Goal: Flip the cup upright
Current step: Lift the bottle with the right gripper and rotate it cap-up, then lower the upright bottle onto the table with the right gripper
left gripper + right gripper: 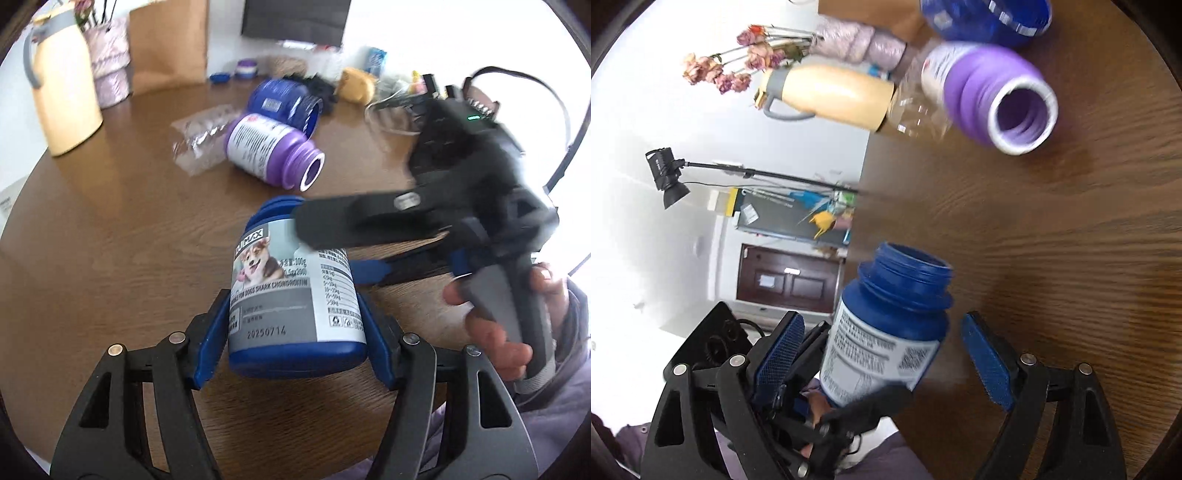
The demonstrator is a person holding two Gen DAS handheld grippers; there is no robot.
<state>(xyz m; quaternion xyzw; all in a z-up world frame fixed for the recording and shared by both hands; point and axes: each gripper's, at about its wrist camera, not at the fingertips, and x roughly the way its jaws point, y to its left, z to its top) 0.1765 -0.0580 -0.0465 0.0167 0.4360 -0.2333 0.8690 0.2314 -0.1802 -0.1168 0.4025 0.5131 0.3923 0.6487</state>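
A dark blue open bottle (291, 295) with a white dog label is held just above the brown table (110, 240), mouth pointing away. My left gripper (291, 332) is shut on its lower body, blue pads on both sides. The bottle also shows in the right wrist view (886, 332), mouth open. My right gripper (890, 354) is open around it, rolled sideways; its pads stand clear of the bottle. In the left wrist view the right gripper (332, 251) comes in from the right, one finger (351, 221) over the bottle's top.
A purple open bottle (273, 151) and another blue one (284, 103) lie on their sides further back. A cream jug (62, 88), flower vase (110, 59), paper bag (170, 40), crumpled plastic (199, 136) and small clutter stand along the far edge.
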